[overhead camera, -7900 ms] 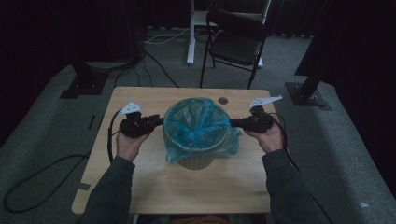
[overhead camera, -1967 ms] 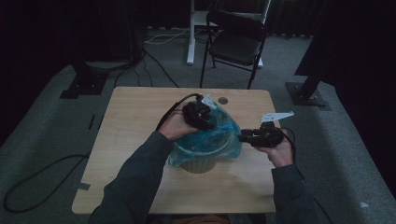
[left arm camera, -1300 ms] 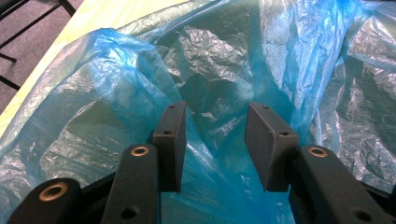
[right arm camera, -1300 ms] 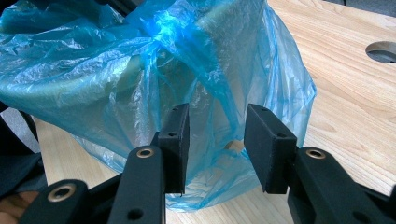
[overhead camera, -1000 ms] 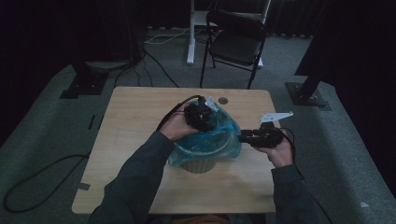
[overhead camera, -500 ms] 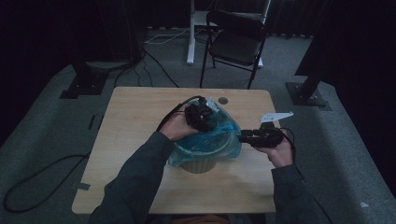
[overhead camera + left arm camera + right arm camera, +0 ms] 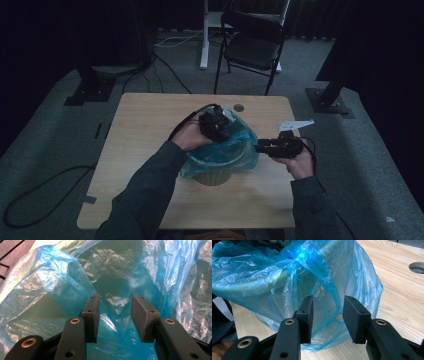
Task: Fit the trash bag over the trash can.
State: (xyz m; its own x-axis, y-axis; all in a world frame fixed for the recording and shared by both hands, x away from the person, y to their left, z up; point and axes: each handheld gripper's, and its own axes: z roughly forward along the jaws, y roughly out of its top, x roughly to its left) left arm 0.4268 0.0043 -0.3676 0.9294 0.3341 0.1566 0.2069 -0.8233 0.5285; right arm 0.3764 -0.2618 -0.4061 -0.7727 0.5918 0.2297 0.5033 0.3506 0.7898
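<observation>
Right in front of the right hand-held gripper (image 7: pixel 326 320), the blue plastic bag (image 7: pixel 287 287) hangs in thin, glossy, crinkled folds. Its two flat black pads (image 7: pixel 355 317) stand apart, a loose fold of the film lies in the gap between them, and neither pad visibly presses on it. Under that gripper runs the pale wood-grain table (image 7: pixel 402 295); just past its jaws the bag's slack hem sags to the tabletop. Through the film shows the round rim of the bin (image 7: pixel 249 287) that the bag lines, a smooth beige tub (image 7: pixel 212 175) as seen from above.

On the far side of the bin's mouth, the left hand-held gripper (image 7: pixel 114 317) points down into the liner (image 7: pixel 62 290). Its rectangular pads (image 7: pixel 92 315) also stand apart, with wrinkled blue film bunched between and below them, and whether it touches them I cannot tell. Ahead of those jaws the bag opens into a darker, shiny hollow.

Beyond the left hand-held gripper (image 7: pixel 214 122), a small round hole (image 7: pixel 239 107) is cut in the tabletop. Farther off stands a black folding chair (image 7: pixel 252 45) on grey carpet (image 7: pixel 60 135), with cables trailing across it.
</observation>
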